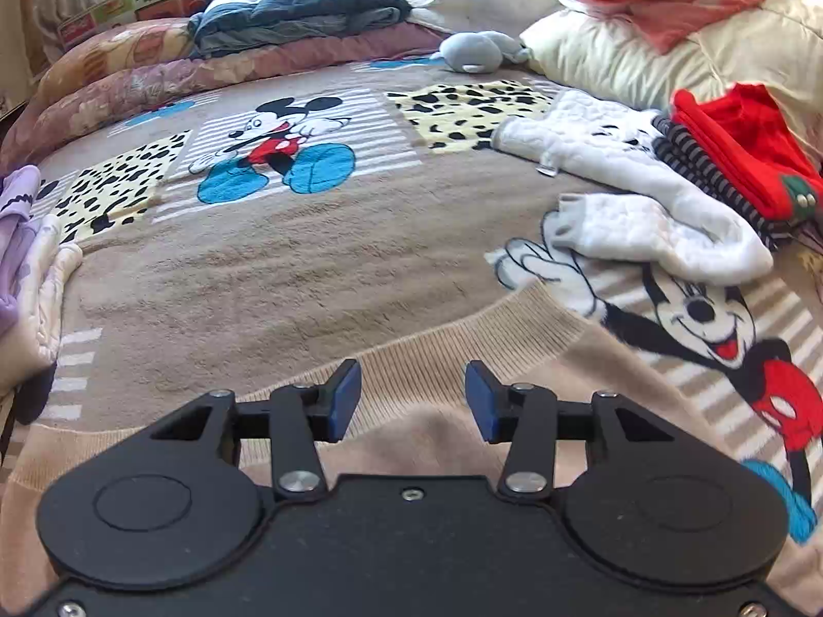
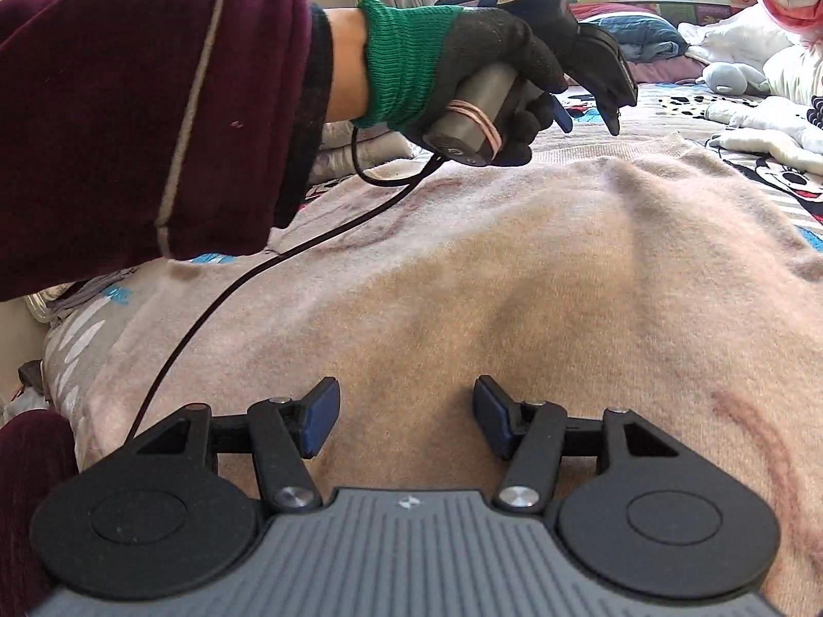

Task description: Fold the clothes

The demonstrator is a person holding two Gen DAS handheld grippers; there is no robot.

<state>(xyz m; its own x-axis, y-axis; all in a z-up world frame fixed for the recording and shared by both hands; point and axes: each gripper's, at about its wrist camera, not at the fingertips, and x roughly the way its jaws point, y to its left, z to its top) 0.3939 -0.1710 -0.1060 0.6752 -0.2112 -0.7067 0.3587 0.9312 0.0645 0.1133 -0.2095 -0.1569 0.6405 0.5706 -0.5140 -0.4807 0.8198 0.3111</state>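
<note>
A beige knit sweater [image 1: 442, 344] lies spread flat on the cartoon-mouse blanket [image 1: 267, 257], its ribbed hem toward the far side. My left gripper [image 1: 414, 398] hovers open just over that hem, nothing between its blue pads. In the right wrist view the sweater [image 2: 514, 267] fills the middle, and my right gripper [image 2: 406, 421] stands open above its body, empty. A gloved hand [image 2: 463, 56] in a maroon sleeve holds the left gripper [image 2: 586, 113] above the sweater's far edge, its fingers pointing down.
A white quilted garment [image 1: 643, 205], a striped piece [image 1: 689, 159] and a red garment [image 1: 746, 154] lie at the right. Purple clothing [image 1: 20, 236] sits at the left edge. A grey plush toy [image 1: 478, 51], pillows and a folded dark blanket [image 1: 298, 15] line the back. A black cable [image 2: 231, 298] crosses the sweater.
</note>
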